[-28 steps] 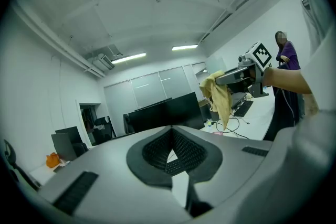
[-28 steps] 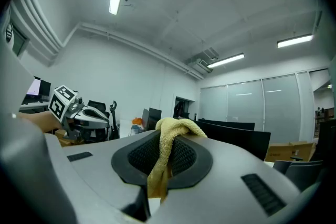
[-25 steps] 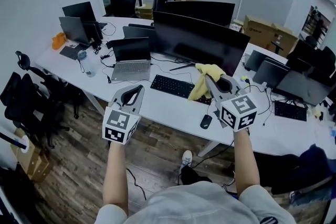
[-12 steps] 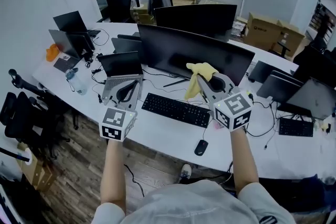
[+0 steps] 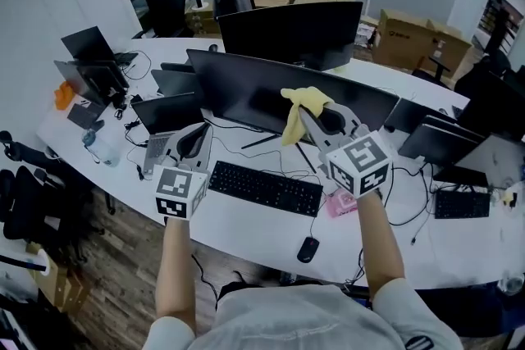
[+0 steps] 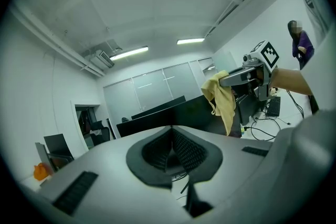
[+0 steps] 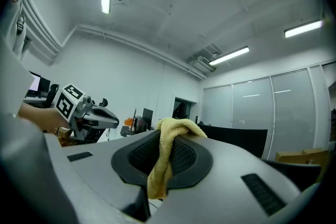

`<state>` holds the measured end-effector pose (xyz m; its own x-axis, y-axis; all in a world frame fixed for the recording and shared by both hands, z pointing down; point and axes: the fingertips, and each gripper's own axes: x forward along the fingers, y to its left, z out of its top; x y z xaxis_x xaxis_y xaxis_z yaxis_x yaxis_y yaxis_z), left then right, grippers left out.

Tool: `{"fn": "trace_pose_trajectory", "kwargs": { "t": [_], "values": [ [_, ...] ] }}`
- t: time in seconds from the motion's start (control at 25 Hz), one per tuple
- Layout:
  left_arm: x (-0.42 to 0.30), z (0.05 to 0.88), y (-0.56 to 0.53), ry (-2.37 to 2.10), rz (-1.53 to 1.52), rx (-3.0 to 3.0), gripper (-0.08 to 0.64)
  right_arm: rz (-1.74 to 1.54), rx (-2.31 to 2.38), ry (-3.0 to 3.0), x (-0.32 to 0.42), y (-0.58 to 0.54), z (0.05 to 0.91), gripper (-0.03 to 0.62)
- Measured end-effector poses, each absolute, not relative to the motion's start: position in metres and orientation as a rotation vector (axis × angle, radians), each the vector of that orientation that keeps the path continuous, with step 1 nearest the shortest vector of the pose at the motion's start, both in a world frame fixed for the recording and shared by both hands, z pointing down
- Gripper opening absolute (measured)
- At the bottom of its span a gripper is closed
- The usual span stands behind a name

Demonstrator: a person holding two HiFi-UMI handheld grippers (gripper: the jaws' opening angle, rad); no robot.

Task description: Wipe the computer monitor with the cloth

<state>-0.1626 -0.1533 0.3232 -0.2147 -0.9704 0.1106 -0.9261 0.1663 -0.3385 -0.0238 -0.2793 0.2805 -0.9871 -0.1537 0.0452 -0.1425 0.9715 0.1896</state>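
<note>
White curved worktop [image 5: 246, 217] in an open-plan office, crowded with screens: the right claw [image 5: 302, 112] is clamped on a crumpled yellow cloth [image 5: 292, 125], held up in front of the wide dark monitor [image 5: 238, 86]. A fold of the terry fabric hangs below the jaws; whether it touches the screen cannot be told. The left claw [image 5: 198, 135], jaws together and holding nothing, hovers over a laptop [image 5: 168, 115] beside a black keyboard [image 5: 264, 187]. Cardboard boxes [image 5: 410, 41] stand by the far wall, their contents out of sight.
</note>
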Motion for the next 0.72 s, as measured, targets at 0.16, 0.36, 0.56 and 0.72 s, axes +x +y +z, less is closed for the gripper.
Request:
{"fn": "trace_pose_trajectory", "kwargs": {
  "t": [0.16,0.36,0.56,0.72],
  "values": [
    [-0.187,0.326,-0.170,2.262,-0.485,-1.905,0.020,-0.337,0.251,-3.044,-0.051,-0.286,0.274,0.055],
    [-0.231,0.330,-0.182,2.175,-0.493,-1.951,0.020,-0.390,0.285,-3.036,-0.103,-0.279,0.264,0.055],
    [-0.297,0.329,-0.182,2.102,-0.513,-1.989,0.020,-0.358,0.327,-3.067,-0.181,-0.269,0.247,0.055],
    [-0.348,0.330,-0.180,2.057,-0.522,-2.010,0.020,-0.323,0.343,-3.100,-0.248,-0.261,0.233,0.055]
  ]
}}
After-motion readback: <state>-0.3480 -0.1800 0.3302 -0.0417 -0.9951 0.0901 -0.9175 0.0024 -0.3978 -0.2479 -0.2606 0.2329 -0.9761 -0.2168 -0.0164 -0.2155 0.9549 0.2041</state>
